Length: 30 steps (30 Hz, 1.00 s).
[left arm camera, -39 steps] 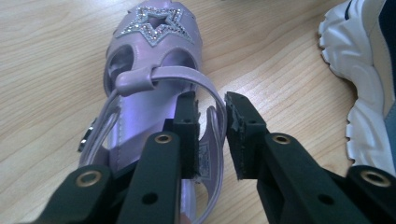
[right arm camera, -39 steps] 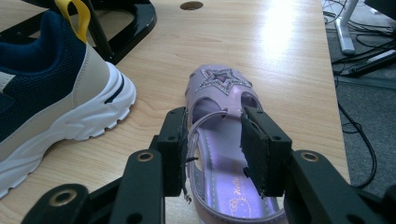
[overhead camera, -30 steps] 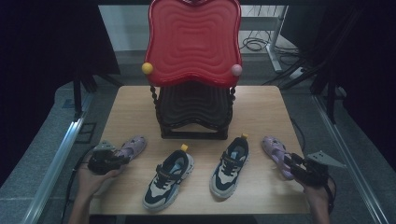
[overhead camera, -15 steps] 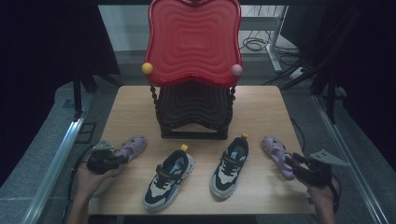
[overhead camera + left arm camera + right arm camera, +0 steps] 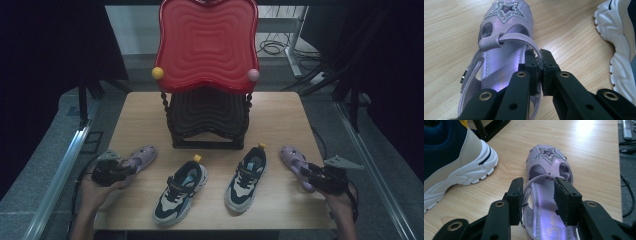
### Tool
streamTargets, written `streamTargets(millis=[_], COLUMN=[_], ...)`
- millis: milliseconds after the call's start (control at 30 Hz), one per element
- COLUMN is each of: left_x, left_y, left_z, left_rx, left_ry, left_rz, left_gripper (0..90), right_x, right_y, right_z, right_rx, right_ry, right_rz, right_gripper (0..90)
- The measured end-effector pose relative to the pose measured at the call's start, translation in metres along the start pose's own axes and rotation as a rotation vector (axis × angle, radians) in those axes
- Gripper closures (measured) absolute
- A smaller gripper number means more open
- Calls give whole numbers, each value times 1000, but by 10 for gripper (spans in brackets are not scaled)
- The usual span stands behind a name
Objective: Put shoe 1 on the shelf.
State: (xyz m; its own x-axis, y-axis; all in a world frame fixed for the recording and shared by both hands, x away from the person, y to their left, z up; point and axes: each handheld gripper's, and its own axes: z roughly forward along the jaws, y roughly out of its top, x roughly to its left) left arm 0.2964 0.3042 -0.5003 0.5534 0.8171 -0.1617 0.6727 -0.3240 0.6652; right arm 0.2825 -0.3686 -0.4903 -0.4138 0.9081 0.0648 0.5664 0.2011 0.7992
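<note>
- Centre table, a black stand [image 5: 207, 122] carries a big red wavy tray [image 5: 207, 45], with a yellow ball [image 5: 157, 73] and a pink ball [image 5: 253, 75] at its lower corners.
- In front of it sit two sneakers side by side: the left sneaker [image 5: 181, 191] and the right sneaker [image 5: 247, 178], navy, cream and white, parked between the two sandals.
- Left sneaker's chunky white sole lies near the left sandal [image 5: 504, 57], not touching.
- Left gripper [image 5: 541, 72] has just been closing, and its pads now pinch the sandal's thin side strap near the heel.
- That sandal is lilac, glittery star on the toe, lying flat near the table's left front edge.
- Right gripper [image 5: 537, 197] straddles the right sandal [image 5: 549, 170] at the table's right front; its jaws stand spread either side of the ankle strap, the left pad just beside it.
- Same lilac, same star, toe pointing away.
</note>
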Motion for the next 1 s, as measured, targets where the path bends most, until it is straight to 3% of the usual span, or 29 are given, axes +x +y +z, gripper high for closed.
streamTargets(millis=[200, 467, 533, 567, 700, 1000], left_x=[0, 2, 2, 2, 3, 3], left_y=[0, 0, 0, -1, -1, -1], left_z=[0, -1, -1, -1, -2, -4], left_rx=[0, -4, -5, -7, -10, -20], left_ry=[1, -3, -4, -7, -8, 11], left_rz=[-5, -4, -6, -10, -13, -16], left_gripper=[863, 863, 864, 864, 864, 865], right_x=[4, 2, 2, 2, 3, 5], right_y=[3, -3, -3, -4, -3, -4], right_z=[-5, 8, 11, 14, 16, 16], right_rx=[-2, 50, 59, 65, 74, 75], right_ry=[18, 34, 40, 39, 63, 62], right_rz=[-7, 13, 11, 8, 5, -2], right_gripper=[610, 619, 666, 740, 817, 851])
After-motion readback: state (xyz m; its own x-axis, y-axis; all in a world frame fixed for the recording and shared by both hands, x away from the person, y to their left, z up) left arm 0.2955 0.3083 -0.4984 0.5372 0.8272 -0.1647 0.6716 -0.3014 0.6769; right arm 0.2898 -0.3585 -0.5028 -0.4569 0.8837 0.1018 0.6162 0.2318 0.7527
